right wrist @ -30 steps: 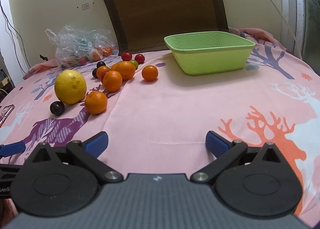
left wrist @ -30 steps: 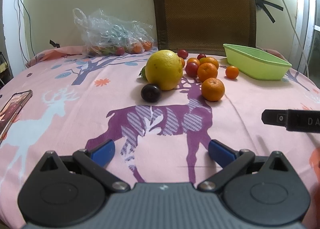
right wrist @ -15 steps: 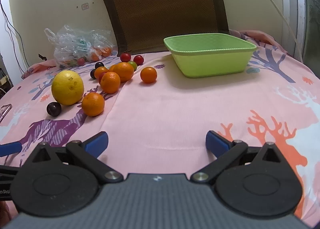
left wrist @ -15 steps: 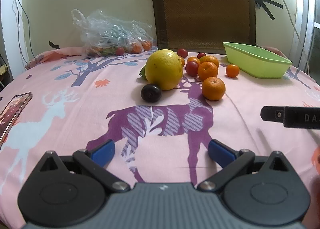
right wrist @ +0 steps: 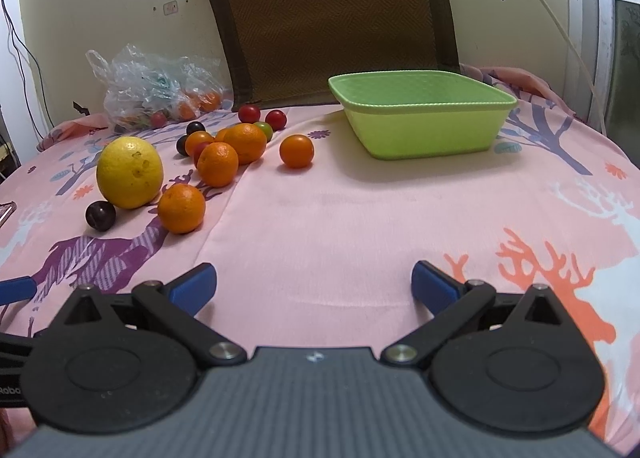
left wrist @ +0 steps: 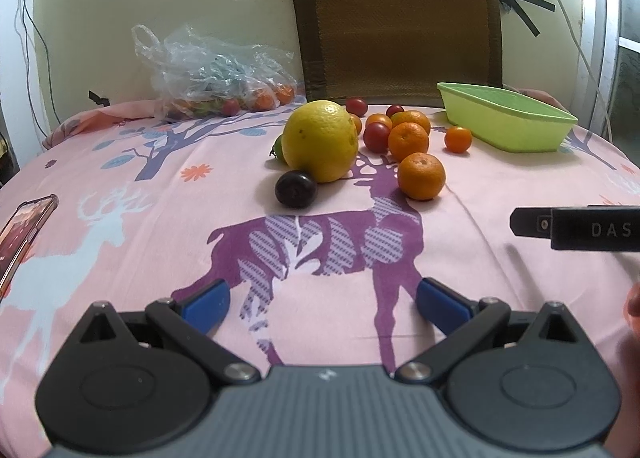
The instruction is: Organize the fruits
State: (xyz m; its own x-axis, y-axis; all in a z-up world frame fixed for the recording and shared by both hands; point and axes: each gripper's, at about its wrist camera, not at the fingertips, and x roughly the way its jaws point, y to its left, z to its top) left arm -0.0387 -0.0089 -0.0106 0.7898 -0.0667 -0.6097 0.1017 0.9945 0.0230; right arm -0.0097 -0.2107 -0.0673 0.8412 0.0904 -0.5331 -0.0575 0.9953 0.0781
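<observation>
- We see the loose fruit in a cluster left of the light green plastic basin (right wrist: 424,126): a big yellow citrus (right wrist: 130,172), a dark purple plum (right wrist: 100,216) just beside it, the nearest orange mandarin (right wrist: 181,208), more mandarins and small red tomatoes behind.
- Basin looks empty from here, so we judge nothing is sorted yet.
- Risk: round fruit on the soft pink deer-print cloth (right wrist: 340,226); a nudge to the yellow citrus likely sets the plum or mandarin rolling.
- Risk: the yellow citrus looks too wide for an easy pinch and could slip out.
- Risk: tomatoes are soft; a hard squeeze could split them.
- Left gripper (left wrist: 320,300) fingers wide apart, empty, low over the cloth, well short of the fruit.
- Right gripper (right wrist: 314,284) fingers also wide apart, empty, aimed between fruit and basin.
- Risk: the two grippers are close side by side and could knock together if both go for the cluster.
- Clear plastic bag of fruit (left wrist: 212,74) and a phone (left wrist: 22,230) at the left edge are out of the way.
</observation>
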